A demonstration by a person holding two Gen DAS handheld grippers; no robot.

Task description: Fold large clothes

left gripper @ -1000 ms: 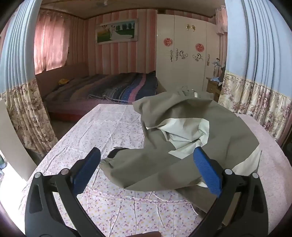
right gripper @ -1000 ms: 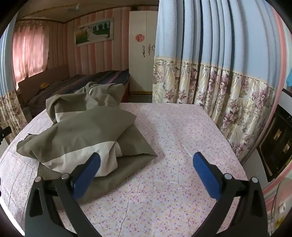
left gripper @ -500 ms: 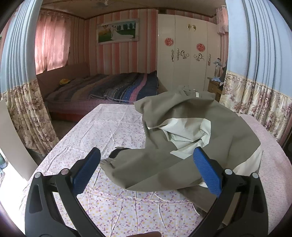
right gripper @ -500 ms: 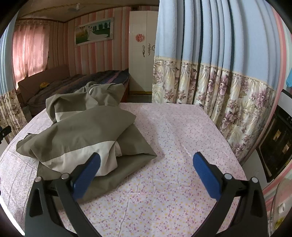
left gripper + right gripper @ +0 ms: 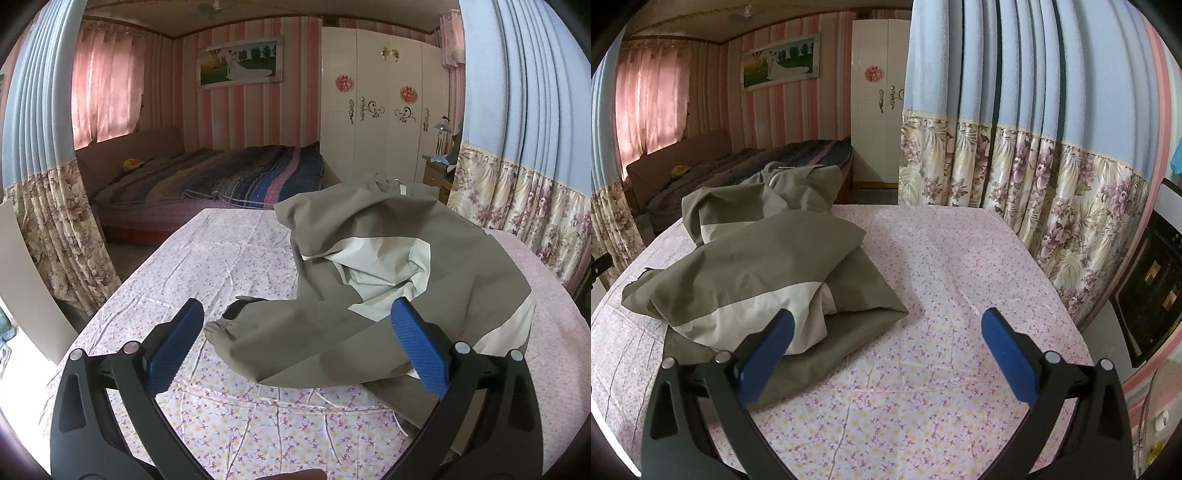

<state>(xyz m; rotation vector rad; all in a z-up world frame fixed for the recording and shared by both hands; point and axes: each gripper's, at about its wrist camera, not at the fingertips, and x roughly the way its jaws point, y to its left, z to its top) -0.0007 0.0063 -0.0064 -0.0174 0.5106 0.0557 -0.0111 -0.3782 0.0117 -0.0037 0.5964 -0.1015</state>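
Left wrist shows jacket (image 5: pixel 388 280) cuff (image 5: pixel 221 328); right wrist doesn't. Both hand-held grippers (image 5: pixel 295 350) (image 5: pixel 886 350) spread apart, empty.

This is a home bedroom. A bed (image 5: pixel 207 177) with a striped dark blanket stands at the far side under pink-and-white striped walls. A framed wedding picture (image 5: pixel 240 62) hangs above it. To the right stands a white wardrobe (image 5: pixel 380 99) with red paper ornaments and scroll decals on its doors, and a small nightstand (image 5: pixel 436 173) beside it. Pink curtains (image 5: pixel 103 96) cover the far-left window, and blue curtains with floral hems (image 5: pixel 1015 140) hang at the near sides. A floral sheet (image 5: pixel 960 295) covers the near surface.
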